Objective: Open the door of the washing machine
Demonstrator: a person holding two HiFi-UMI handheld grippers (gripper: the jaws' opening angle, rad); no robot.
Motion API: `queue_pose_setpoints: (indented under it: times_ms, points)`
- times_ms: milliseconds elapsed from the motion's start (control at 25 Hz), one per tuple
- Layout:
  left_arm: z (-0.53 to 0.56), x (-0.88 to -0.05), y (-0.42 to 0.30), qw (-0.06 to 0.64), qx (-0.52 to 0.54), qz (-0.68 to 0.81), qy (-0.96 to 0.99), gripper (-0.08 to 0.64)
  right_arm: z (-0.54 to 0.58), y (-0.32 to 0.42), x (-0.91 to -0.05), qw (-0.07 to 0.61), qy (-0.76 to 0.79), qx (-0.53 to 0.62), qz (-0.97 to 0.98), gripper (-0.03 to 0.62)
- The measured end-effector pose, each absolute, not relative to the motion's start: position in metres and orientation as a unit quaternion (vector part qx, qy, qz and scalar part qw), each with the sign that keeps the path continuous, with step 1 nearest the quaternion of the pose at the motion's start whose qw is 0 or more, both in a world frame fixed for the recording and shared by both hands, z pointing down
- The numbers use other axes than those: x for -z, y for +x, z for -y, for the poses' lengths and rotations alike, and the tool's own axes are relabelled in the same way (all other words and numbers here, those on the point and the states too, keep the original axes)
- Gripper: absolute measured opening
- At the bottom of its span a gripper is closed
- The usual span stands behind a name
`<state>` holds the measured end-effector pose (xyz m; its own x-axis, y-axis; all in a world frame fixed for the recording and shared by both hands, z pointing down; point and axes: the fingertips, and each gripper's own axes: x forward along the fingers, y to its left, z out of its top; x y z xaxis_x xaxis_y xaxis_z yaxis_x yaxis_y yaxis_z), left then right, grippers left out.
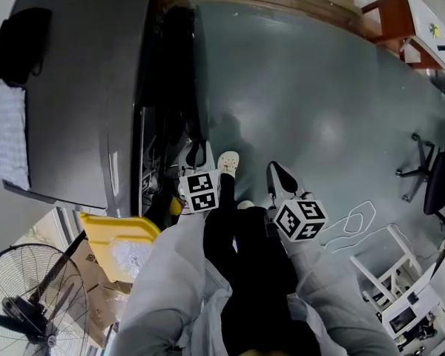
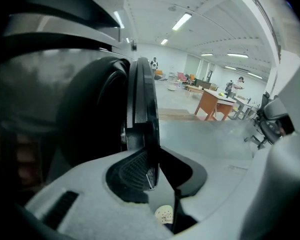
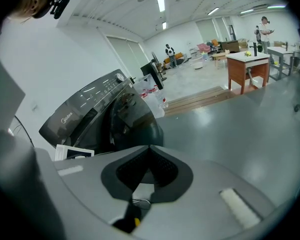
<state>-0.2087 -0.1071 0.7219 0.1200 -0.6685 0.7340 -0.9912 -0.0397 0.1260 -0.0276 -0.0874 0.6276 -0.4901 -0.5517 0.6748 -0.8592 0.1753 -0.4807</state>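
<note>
Jaws on the left gripper (image 2: 155, 178) are pinching the outer rim of the washing machine door (image 2: 142, 104). The ribbed left pad (image 2: 132, 170) is pressing against the rim's edge, while the other pad is sitting in shadow and we are not making out its face. That door is standing swung out from the machine, edge-on in the left gripper view, so we are getting only a thin dark ring and no handle we can pick out. The drum opening (image 2: 85, 114) to its left is reading as a black blur, and we cannot tell its contents. A white shoe (image 2: 164, 214) is peeking out below the jaws, partly covered. Jaws on the right gripper (image 3: 149, 151) are pressing together at the tips with nothing between them, hanging well apart from the door over the grey floor (image 1: 319, 87). We are seeing the washing machine (image 1: 81, 87) at the left of the head view, mostly its dark top. Its front is hiding under that top, and the door is showing there only as a dark strip. The left fingertips are blending into that strip, and only the marker cube (image 1: 200, 191) is reading clearly. A white cloth (image 1: 6, 136) and a dark bundle (image 1: 18, 43) are lying on the top, and we cannot tell what the bundle is. A yellow bin (image 1: 111, 236) is being partly covered by a sleeve, and a fan (image 1: 30, 302) is getting cut off at the corner.
</note>
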Motion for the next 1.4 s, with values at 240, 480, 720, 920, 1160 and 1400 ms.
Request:
queue_pose_setpoints:
  times_ms: [240,480,720,920,1160,1400]
  points:
    - [0.123,-0.720,-0.152,0.338,-0.228,0.579,0.706,0.080,0.084,-0.005,-0.615,0.168,0.492,-0.423,0.742,0.009]
    - [0.136,-0.722,-0.115,0.351,-0.225,0.558,0.718,0.095,0.093,0.027,-0.613,0.156,0.506,-0.419,0.738,0.009]
    - [0.145,-0.724,-0.086,0.380,-0.231,0.561,0.698,0.095,0.118,0.047,-0.616,0.152,0.490,-0.433,0.741,0.009]
    - [0.168,-0.726,-0.053,0.398,-0.221,0.573,0.681,0.098,0.153,0.077,-0.617,0.156,0.468,-0.439,0.750,0.009]
    - [0.199,-0.727,-0.012,0.428,-0.207,0.592,0.651,0.098,0.194,0.118,-0.618,0.182,0.437,-0.436,0.765,0.009]
    - [0.245,-0.728,0.036,0.441,-0.184,0.608,0.634,0.103,0.243,0.162,-0.623,0.191,0.426,-0.438,0.768,0.009]
